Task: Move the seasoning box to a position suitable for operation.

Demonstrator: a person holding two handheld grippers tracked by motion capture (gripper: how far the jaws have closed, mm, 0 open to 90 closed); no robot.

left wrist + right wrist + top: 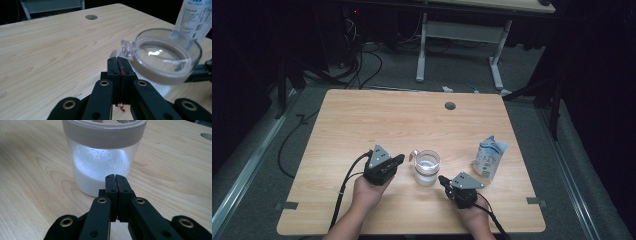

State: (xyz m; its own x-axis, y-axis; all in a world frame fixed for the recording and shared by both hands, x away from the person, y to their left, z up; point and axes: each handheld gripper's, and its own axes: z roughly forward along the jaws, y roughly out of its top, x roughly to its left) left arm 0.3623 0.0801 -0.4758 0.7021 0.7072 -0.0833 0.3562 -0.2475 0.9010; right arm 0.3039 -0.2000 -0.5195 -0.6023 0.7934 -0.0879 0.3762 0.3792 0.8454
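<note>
Grippers flank a clear glass jar standing upright near the front edge of the table, a little right of the middle, its lower part holding a pale, milky liquid. The left gripper sits just beside the jar on its left, jaws pressed together on nothing and aimed at the small tab on the jar's rim. The right gripper lies at the jar's front right, pointing back toward its base, jaws likewise closed and empty; in the right gripper view the tips appear just short of the glass wall, though contact cannot be ruled out. By my reading both are about equally near, the left higher at rim level, the right low at the base. A white carton stands toward the right edge, apart from the jar. Whether the rim band is a seated lid or an open mouth is hard to make out; the carton's top is cut off in the left gripper view.
</note>
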